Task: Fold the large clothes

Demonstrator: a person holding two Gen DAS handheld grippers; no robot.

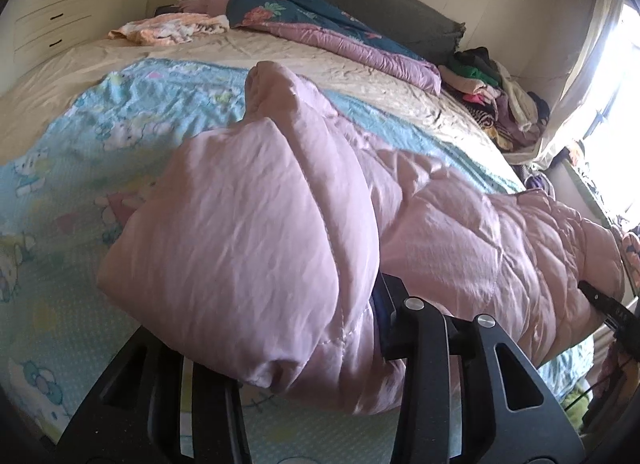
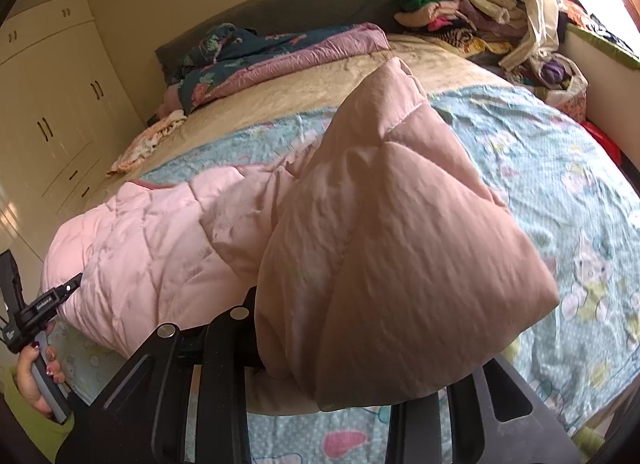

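In the left wrist view, the left gripper [image 1: 360, 328] pointed down at the bed [image 1: 360, 68] from the bottom of the frame. A blue cartoon sheet [image 1: 80, 184] covered the bed. Its jaws pinched the pink puffy coat [image 1: 248, 224], which filled the middle.

In the right wrist view, a hand [image 2: 38, 376] held the left gripper [image 2: 74, 280] at lower left. Cupboards [image 2: 52, 104] stood at left. The right gripper [image 2: 304, 368] pinched the coat's fold at lower middle.

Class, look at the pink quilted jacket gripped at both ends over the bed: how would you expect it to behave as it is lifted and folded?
The pink quilted jacket probably flops: it sags between the grips. Its puffy panels suggest it is light for its bulk and may spring back from a fold. The sheen hints it could slip.
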